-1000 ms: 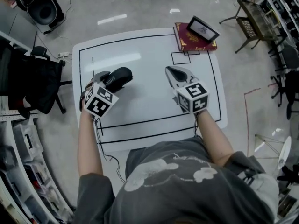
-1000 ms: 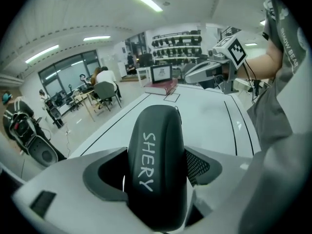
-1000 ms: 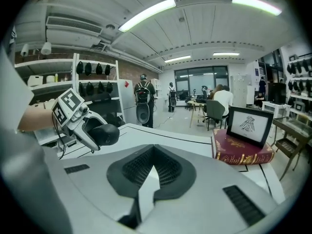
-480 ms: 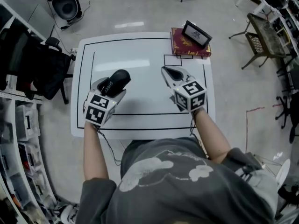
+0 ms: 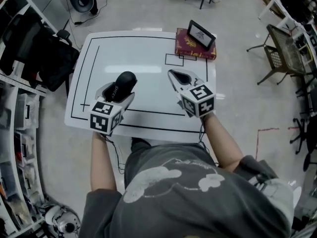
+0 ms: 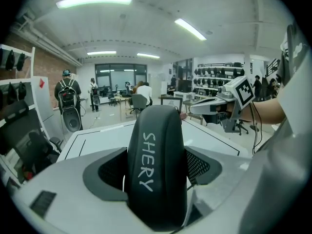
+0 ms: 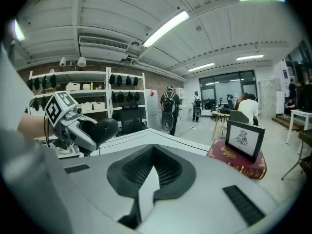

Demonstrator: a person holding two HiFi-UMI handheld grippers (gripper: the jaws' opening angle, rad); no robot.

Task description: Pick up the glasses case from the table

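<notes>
The black glasses case, with "SHERY" printed on it in white, is held above the white table near its left front. My left gripper is shut on it. In the left gripper view the case fills the gap between the two jaws and stands up from them. My right gripper hovers over the table's right half with its jaws closed together and nothing in them. The right gripper view also shows the case in the left gripper.
A red book with a small framed picture on it lies at the table's far right corner. A black bag on a chair stands left of the table, with shelves beside it. Chairs stand to the right.
My left gripper has lifted with the case in it and rolled, so the case now points away from me. My right gripper has shifted a little, still shut and empty.
</notes>
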